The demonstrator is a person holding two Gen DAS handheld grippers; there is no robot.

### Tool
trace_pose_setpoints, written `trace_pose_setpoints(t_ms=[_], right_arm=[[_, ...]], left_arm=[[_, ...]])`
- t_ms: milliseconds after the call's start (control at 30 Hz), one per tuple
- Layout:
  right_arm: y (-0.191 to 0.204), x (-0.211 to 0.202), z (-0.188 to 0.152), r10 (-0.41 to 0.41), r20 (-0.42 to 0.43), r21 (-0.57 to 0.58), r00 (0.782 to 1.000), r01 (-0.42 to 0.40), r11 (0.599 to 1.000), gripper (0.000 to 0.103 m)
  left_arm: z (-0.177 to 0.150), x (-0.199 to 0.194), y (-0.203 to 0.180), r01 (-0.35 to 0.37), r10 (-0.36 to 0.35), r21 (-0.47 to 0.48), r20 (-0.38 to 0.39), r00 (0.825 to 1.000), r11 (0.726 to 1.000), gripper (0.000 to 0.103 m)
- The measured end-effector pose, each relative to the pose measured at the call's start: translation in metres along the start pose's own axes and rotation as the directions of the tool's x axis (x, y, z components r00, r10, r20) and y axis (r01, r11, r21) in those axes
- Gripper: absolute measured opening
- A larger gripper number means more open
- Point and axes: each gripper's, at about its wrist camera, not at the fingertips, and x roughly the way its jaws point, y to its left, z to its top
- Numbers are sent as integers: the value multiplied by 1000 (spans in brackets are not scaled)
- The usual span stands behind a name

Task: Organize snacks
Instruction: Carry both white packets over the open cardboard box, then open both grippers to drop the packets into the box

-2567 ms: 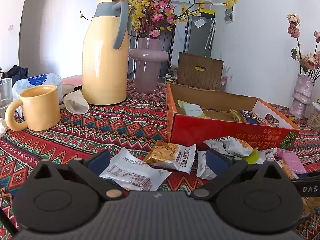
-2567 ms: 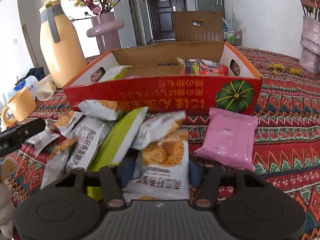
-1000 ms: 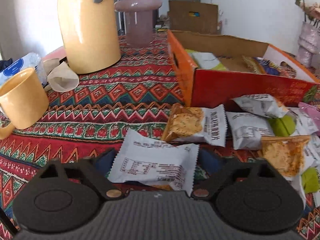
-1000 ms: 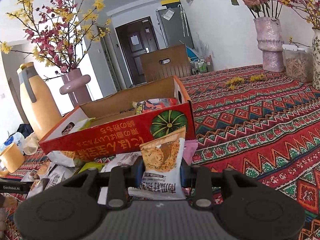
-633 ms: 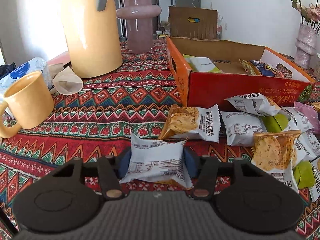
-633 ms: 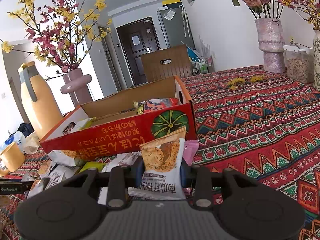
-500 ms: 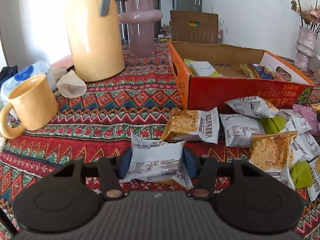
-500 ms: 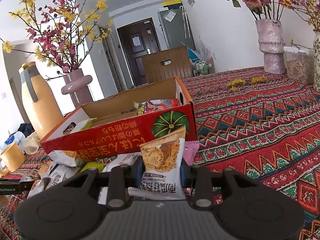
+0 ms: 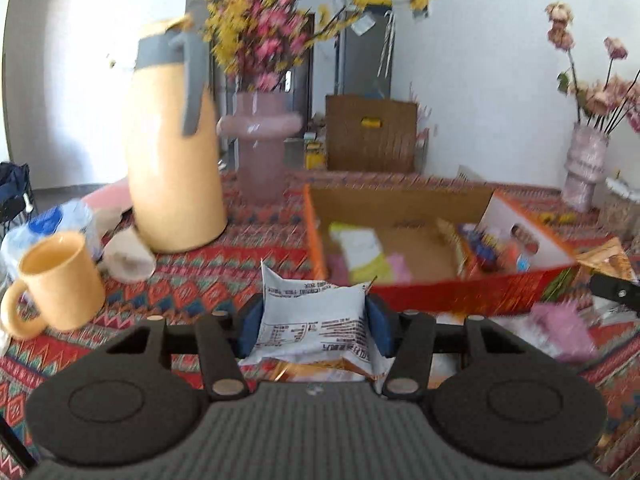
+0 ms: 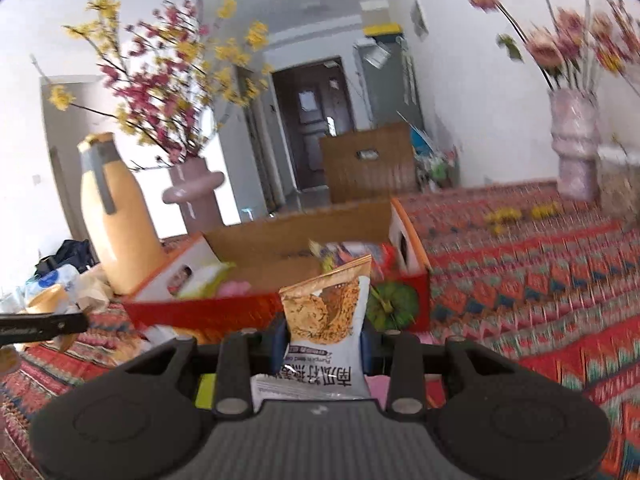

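Fingers [image 9: 376, 330] clamped: white packet [image 9: 314, 320] left, orange-print packet [image 10: 326, 320] right.
Both now lifted off tabletop [image 9: 200, 276]; red box [image 9: 440, 294], centre frame, likely next.

Both views bright, daylight blowing out the left wall behind the jug [image 9: 176, 152]. Heavy motion blur on flowers [image 10: 180, 68] and tablecloth [image 10: 540, 280]; fisheye bends edges, corners vignette black.

Dark printed lines, too blurred to read, cover the white snack packet [image 9: 314, 322] standing just in front of the red cardboard box [image 9: 460, 294]. On the orange-and-white snack packet [image 10: 326, 344], also before that box, large upside-down Chinese characters appear, perhaps above smaller Latin lettering, none legible.
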Motion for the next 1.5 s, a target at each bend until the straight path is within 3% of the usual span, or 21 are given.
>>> trace_pose_setpoints(t_ms=[233, 600, 967, 1233, 1333, 1367, 1500], right_arm=[[19, 16, 39, 12, 29, -75, 999, -10, 997, 34], [26, 70, 82, -5, 10, -51, 1000, 5, 999, 34], [15, 130, 66, -31, -26, -30, 999, 30, 999, 34], [7, 139, 60, -18, -51, -1, 999, 17, 1000, 34], [8, 139, 58, -14, -60, -3, 998, 14, 1000, 34], [9, 138, 57, -14, -60, -5, 998, 14, 1000, 37], [10, 131, 58, -18, -39, -4, 999, 18, 1000, 48]], left_arm=[[35, 13, -24, -5, 6, -27, 44, 999, 1000, 55], [64, 63, -40, -64, 65, -41, 7, 998, 997, 55], [48, 117, -32, -102, 102, -44, 0, 995, 994, 55], [40, 117, -33, -53, 54, -46, 12, 998, 998, 55], [39, 112, -33, -38, 39, -53, 25, 999, 998, 61], [39, 110, -33, -34, 36, -57, 34, 999, 998, 73], [39, 101, -30, -51, 58, -77, 82, 995, 996, 98]])
